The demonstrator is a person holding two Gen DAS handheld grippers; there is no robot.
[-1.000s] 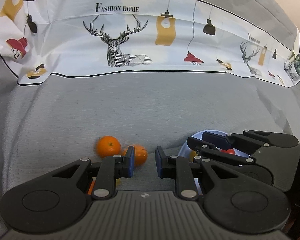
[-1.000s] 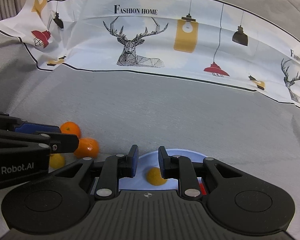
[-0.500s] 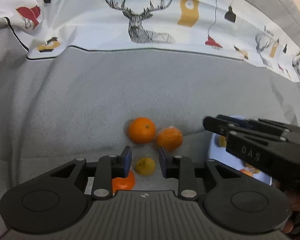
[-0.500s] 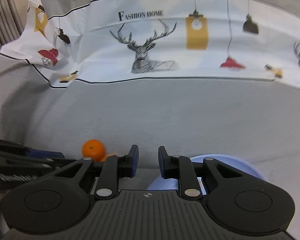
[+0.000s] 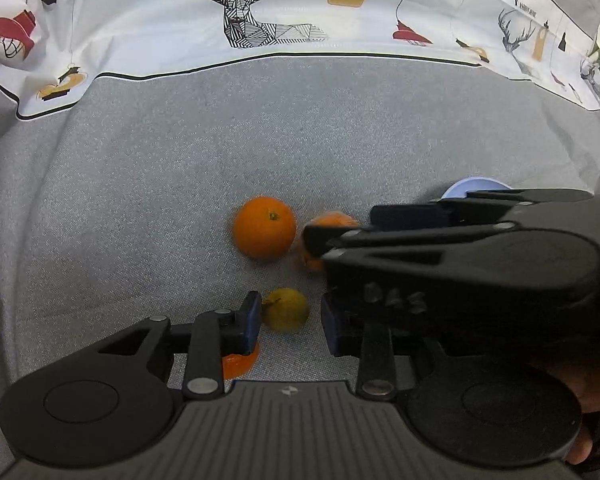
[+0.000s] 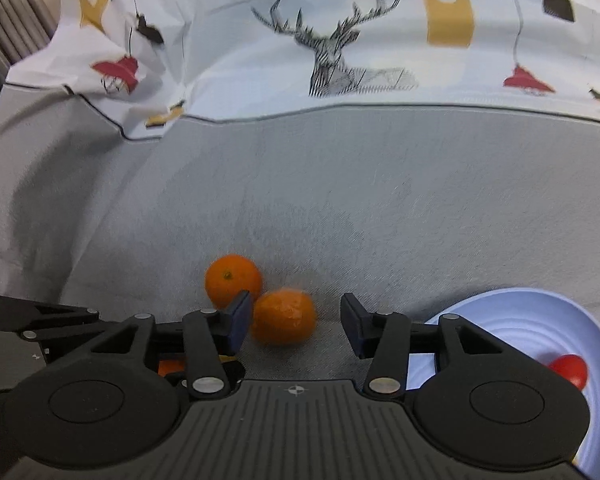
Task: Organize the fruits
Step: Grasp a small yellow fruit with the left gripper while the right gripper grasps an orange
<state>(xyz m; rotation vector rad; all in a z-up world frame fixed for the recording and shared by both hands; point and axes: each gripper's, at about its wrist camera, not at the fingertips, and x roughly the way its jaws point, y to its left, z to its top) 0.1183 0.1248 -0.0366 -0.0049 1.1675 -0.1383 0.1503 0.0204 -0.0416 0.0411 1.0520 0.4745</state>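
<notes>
Both grippers are going for fruit at once. The left gripper [image 5: 288, 322] is opening around the small yellow fruit [image 5: 286, 309], not pinching it yet. The right gripper [image 6: 294, 320] is opening too, lined up on an orange [image 6: 284, 317] on the cloth [image 6: 340, 208], probably headed for the blue plate [image 6: 540, 304] just beside it.
</notes>
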